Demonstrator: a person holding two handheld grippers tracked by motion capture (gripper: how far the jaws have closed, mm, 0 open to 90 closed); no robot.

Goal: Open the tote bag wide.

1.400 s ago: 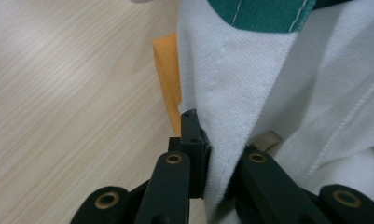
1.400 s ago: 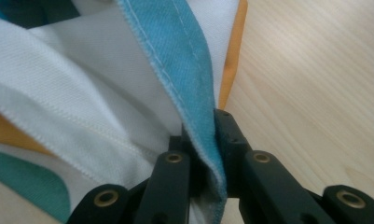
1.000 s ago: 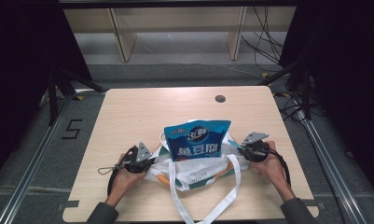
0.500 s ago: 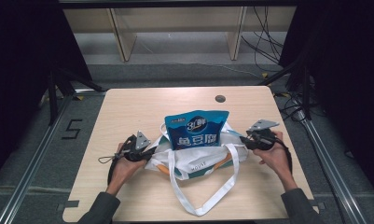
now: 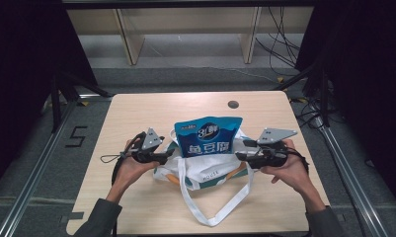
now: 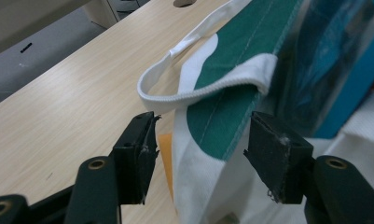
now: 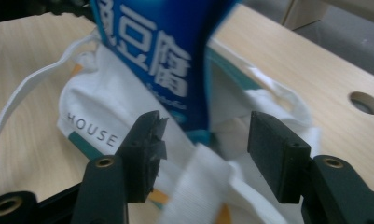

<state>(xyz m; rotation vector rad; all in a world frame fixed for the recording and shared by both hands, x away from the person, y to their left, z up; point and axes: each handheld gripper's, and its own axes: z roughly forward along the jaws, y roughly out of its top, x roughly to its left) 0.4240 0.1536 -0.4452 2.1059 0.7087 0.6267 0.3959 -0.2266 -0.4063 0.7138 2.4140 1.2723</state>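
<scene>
Tote bag (image 5: 205,173), white w/ green trim, slumped at table (image 5: 136,113) centre-front, blue snack pouch (image 5: 209,137) standing upright in its mouth, long strap (image 5: 213,217) trailing toward near edge. L gripper (image 5: 167,157) and R gripper (image 5: 241,156) flanking bag, jaws of both just been opening, now standing wide w/ bag cloth between but pads not pressing. Risk, as judged: pouch top-heavy and unsupported, could tip fwd or slide out as cloth sags; loose strap could snag a jaw on next move.
</scene>
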